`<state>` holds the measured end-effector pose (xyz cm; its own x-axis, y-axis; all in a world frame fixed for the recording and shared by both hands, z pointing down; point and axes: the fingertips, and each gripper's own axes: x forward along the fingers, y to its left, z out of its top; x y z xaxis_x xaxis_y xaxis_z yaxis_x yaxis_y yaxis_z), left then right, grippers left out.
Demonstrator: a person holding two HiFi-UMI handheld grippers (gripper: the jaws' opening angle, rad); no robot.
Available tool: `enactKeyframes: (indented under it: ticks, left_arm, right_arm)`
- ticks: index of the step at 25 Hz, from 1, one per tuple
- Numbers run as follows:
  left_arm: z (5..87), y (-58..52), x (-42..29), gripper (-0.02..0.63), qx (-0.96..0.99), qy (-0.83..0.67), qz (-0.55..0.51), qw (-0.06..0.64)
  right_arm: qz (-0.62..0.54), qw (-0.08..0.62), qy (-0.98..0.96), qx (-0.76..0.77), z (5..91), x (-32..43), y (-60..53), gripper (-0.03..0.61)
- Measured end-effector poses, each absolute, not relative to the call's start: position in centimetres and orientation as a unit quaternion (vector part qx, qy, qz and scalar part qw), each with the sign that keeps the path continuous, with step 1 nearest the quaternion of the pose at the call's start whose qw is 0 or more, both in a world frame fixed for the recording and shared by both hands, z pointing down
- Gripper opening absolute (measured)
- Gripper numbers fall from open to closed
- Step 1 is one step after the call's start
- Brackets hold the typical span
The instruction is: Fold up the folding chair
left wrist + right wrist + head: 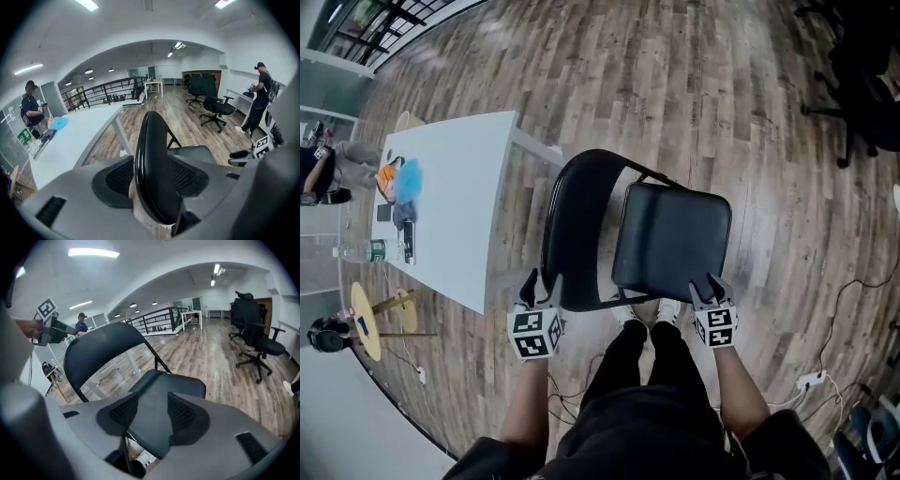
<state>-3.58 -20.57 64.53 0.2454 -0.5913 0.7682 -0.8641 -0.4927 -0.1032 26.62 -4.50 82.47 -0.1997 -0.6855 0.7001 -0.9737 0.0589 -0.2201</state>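
Head view: black folding chair [670, 239] stands open, seat down.

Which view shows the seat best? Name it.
Head view: the whole seat is seen from above. Right gripper view shows it slanted, its near corner between the jaws. Left gripper view shows only a strip beside the backrest.
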Motion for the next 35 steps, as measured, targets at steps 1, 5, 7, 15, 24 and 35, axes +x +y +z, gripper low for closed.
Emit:
enactKeyframes:
  ticks: [1,5,7,15,24,35]
  left_arm:
    - [65.2,-20.9,-3.6,0.219,0.765,-0.469,0.401,0.183]
    - [67.0,-22.5,-4.2,0.238,0.755,-0.461,0.423,0.195]
    - [68.1,-23.2,-3.8,0.253,0.757,-0.452,0.427,0.201]
    - [73.0,-24.1,-2.4,0.281,0.755,-0.423,0.464,0.187]
    - [75.1,-24.6,-1.6,0.285,0.788,-0.389,0.408,0.248]
    - [74.4,-23.9,-1.2,0.187,0.802,-0.370,0.396,0.249]
  right_arm:
    - [0.361,0.210,-0.685,0.597,83.9,27.3,-4.1,0.196]
    - [0.441,0.195,-0.633,0.605,89.8,29.6,-2.6,0.270]
    - [0.473,0.187,-0.614,0.604,93.1,30.5,-2.3,0.291]
    - [0.588,0.139,-0.551,0.575,105.5,33.5,-0.5,0.347]
    - [0.683,0.031,-0.565,0.461,111.4,31.3,0.1,0.403]
    - [0.687,0.026,-0.588,0.426,110.5,29.9,-0.6,0.420]
